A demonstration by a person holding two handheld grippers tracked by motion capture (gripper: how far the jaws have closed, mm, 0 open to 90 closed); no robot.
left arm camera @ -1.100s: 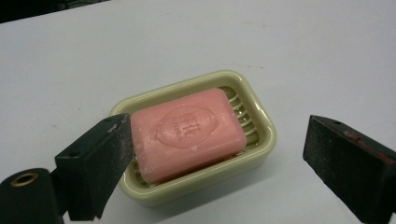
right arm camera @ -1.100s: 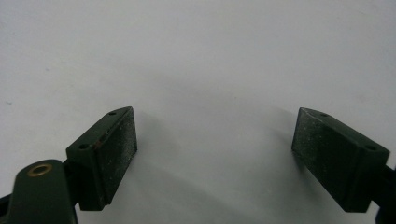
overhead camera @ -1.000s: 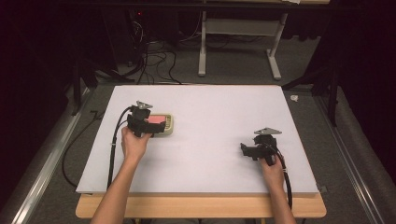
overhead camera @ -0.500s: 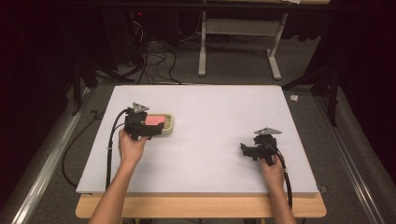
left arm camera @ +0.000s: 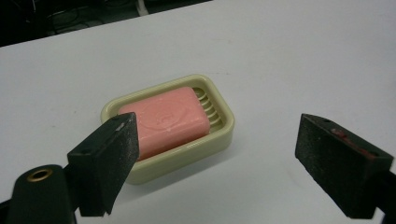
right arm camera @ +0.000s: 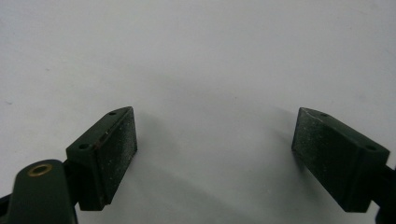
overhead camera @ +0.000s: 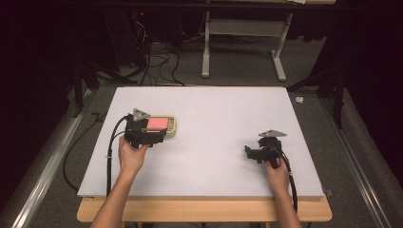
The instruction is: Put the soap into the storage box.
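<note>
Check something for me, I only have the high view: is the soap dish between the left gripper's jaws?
Observer: No. In the left gripper view the left gripper has nothing between its pads. Its jaws have just been closing, but the soap dish lies just beyond their tips.
Operator: Soap centred in the dish?
Observer: No. The pink soap sits toward one end, which bares a row of ribs at the other.
Operator: Right gripper?
Observer: The right gripper is open over the bare white table, with nothing between its jaws.
</note>
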